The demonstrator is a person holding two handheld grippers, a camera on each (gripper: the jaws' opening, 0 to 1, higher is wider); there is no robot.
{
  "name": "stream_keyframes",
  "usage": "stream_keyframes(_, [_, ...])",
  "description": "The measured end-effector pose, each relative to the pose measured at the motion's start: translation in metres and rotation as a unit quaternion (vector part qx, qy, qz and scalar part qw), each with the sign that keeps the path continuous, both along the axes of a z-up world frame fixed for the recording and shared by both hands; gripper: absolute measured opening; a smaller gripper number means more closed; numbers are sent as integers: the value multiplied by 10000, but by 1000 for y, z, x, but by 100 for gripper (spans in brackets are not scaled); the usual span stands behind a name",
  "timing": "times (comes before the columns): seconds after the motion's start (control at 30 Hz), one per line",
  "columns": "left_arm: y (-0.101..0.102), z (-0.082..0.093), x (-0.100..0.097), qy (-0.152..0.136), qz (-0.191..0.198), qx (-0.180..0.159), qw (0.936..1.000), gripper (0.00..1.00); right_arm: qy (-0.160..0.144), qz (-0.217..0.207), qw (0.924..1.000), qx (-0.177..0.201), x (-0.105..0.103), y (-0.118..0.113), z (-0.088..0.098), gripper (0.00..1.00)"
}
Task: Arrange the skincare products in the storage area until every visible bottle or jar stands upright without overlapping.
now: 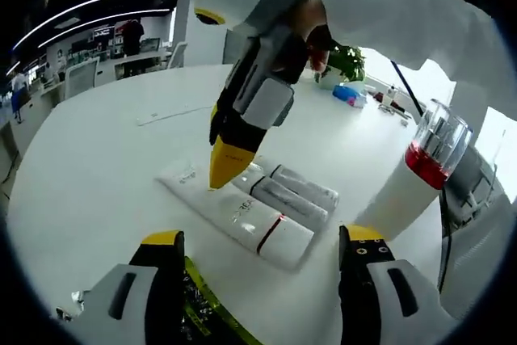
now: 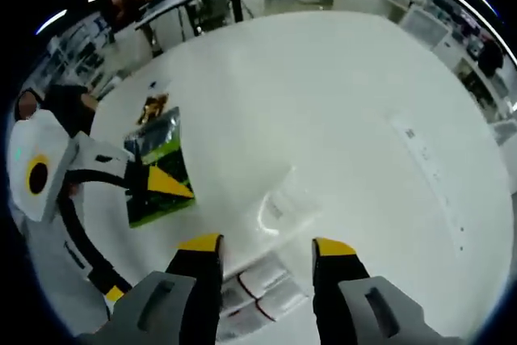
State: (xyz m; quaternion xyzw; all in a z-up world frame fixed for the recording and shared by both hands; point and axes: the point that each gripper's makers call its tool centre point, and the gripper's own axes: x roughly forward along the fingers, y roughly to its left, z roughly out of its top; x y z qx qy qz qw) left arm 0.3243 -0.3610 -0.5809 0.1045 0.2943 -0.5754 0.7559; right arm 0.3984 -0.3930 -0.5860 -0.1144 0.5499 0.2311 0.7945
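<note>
White bench [image 1: 97,159] spreads under both my tongs. Three white tubes [image 1: 271,208] lie flat side by side just ahead of my left tongs [image 1: 262,252], which stand wide and empty. A red-banded bottle [image 1: 416,179] stands upright to their right. My right tongs [image 2: 266,248], also wide, hover over the tubes; a green packet [image 2: 157,167] lies to their left.

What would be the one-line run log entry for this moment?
left gripper: open, idle | right gripper: open, above lying tubes | bottle: upright | green packet: flat | table
</note>
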Motion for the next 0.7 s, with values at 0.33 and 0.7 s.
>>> stream_keyframes(0.33, [-12,-10,4,-60,317,31,9995,69,505,-357,9980,-120,-4,0,-17,38])
stream_keyframes(0.7, [-9,-13,14,-257,517,166,9982,67,844,-654,9941,-165,6,3,-31,41])
